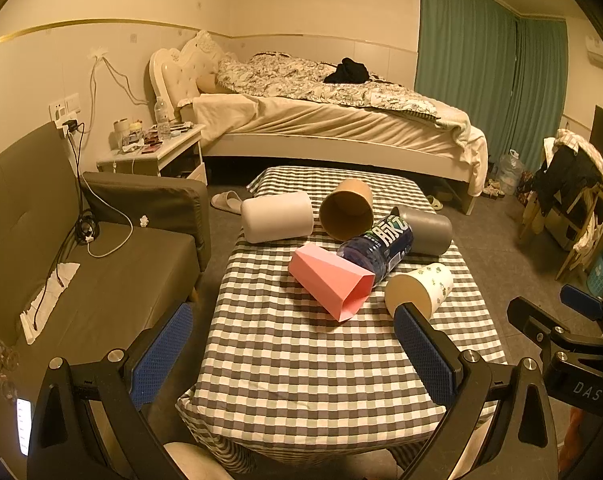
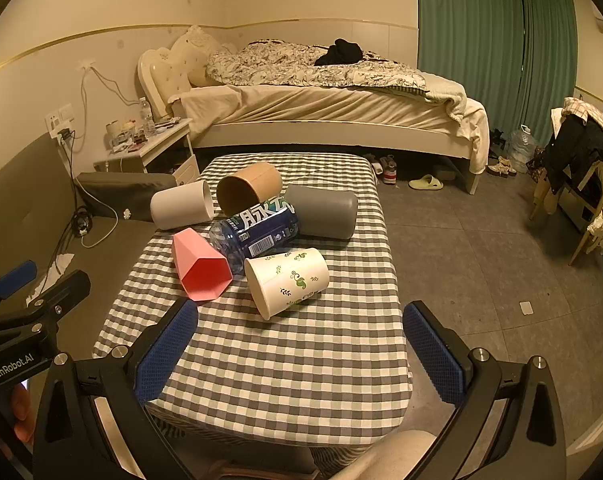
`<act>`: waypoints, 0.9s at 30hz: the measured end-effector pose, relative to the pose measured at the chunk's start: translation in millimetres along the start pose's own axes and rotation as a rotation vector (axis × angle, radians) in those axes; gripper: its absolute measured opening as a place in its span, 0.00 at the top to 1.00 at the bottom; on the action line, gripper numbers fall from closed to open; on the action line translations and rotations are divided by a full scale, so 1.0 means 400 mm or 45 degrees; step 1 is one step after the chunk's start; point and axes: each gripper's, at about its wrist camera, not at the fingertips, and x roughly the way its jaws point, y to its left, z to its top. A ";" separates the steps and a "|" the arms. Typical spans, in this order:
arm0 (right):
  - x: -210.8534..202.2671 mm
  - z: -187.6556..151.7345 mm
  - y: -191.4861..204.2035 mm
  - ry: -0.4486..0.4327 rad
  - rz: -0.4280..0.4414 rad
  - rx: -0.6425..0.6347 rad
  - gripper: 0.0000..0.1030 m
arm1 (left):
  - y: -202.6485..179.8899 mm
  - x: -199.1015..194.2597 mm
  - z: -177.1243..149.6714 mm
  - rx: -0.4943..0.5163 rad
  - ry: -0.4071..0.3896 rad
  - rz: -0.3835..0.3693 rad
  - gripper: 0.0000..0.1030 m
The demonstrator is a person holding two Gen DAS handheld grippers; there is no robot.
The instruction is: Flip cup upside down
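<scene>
Five cups are lying on their sides on the checkered table (image 1: 301, 360), bunched around a tipped-over water bottle (image 1: 377, 246): white cup (image 1: 277, 217), brown cup (image 1: 346, 210), grey cup (image 1: 425, 230), pink cup (image 1: 331, 282), and a leaf-print paper cup (image 1: 419, 289) nearest the camera. Left gripper (image 1: 293, 352) hangs wide open over the near end, one blue pad just overlapping the paper cup's rim. Right gripper (image 1: 581, 320) pokes in at the edge.

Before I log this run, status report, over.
Both grippers, left and right, open, empty. Five cups on their sides, none flipped. Bottle lies among them.
</scene>
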 end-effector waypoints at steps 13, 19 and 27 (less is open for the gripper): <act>-0.003 0.005 0.008 0.000 -0.012 -0.011 0.00 | 0.003 0.003 -0.001 -0.005 -0.003 -0.006 0.00; -0.012 0.013 0.012 -0.005 -0.022 -0.010 0.00 | 0.004 0.000 0.006 -0.004 -0.011 -0.023 0.00; -0.045 0.040 -0.003 -0.043 -0.038 0.006 0.00 | -0.010 -0.009 0.043 -0.008 -0.011 -0.069 0.00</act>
